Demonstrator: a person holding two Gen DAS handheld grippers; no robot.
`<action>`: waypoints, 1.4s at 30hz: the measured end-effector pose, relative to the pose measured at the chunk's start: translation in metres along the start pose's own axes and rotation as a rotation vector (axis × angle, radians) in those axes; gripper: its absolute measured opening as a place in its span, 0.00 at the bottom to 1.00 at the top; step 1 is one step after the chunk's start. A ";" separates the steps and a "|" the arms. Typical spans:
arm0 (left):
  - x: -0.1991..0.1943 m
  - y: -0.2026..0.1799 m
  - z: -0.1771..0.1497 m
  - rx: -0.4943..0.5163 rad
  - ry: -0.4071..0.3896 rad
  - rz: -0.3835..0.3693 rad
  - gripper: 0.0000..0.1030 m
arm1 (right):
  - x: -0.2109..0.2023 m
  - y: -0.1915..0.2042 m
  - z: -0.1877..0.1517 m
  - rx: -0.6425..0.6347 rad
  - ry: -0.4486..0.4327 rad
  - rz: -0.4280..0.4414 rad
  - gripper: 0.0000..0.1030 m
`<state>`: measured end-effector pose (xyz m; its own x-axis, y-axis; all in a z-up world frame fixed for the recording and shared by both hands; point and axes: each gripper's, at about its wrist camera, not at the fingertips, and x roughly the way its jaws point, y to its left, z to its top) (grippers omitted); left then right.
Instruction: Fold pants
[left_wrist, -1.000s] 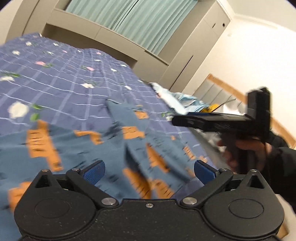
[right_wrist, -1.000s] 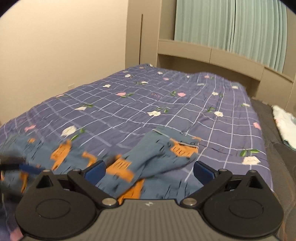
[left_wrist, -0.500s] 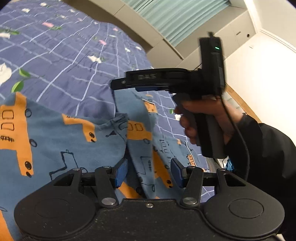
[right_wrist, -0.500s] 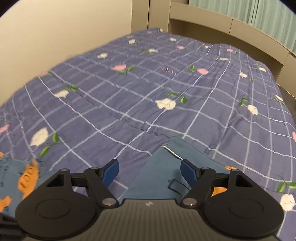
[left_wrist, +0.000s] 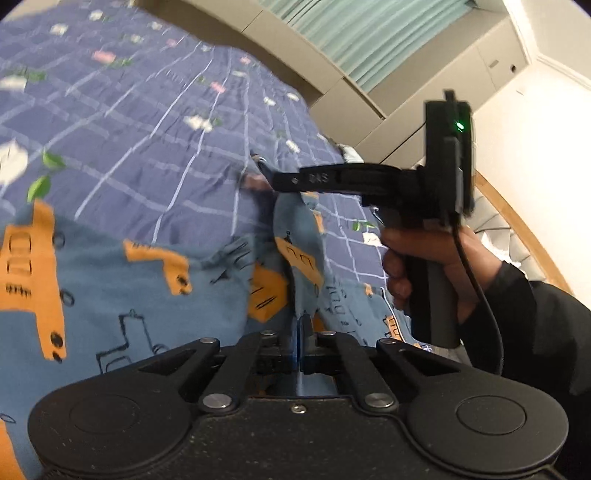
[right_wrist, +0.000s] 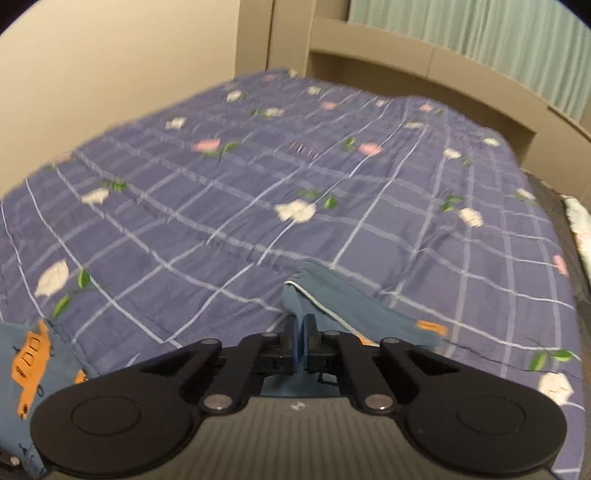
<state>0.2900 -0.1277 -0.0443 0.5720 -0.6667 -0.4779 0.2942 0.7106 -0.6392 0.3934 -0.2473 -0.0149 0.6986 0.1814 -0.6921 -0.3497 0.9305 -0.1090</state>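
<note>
Both views are taken from just behind each hand-held gripper, angled down, close over the bed (right_wrist: 332, 192). The curtained headboard end is faced by both — the left view is turned rightward, so the right hand-held gripper (left_wrist: 266, 177) is seen side-on.

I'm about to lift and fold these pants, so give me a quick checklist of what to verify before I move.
1. Left gripper shut on the pants: ok, blue fabric sits between its pads.
2. Right gripper shut on the pants' edge: ok, a fabric corner rises between the pads.
3. Grip depth on each side: cannot tell, the pinch points are partly hidden.
4. Pants lying flat: not ok, fabric is bunched and creased between the grippers.
5. Bedspread ahead free of other things: ok.
6. Bedspread not pinched along with the pants: cannot tell.
</note>
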 end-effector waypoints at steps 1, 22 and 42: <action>-0.002 -0.007 0.001 0.029 -0.006 0.004 0.00 | -0.011 -0.005 -0.001 0.013 -0.026 -0.001 0.03; 0.024 -0.095 -0.057 0.624 0.183 0.114 0.00 | -0.171 -0.100 -0.201 0.500 -0.237 -0.074 0.03; 0.028 -0.099 -0.069 0.714 0.220 0.167 0.00 | -0.175 -0.126 -0.242 0.658 -0.206 -0.135 0.38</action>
<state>0.2239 -0.2321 -0.0359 0.5088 -0.5139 -0.6907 0.6835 0.7289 -0.0389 0.1635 -0.4733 -0.0528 0.8361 0.0471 -0.5466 0.1532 0.9367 0.3150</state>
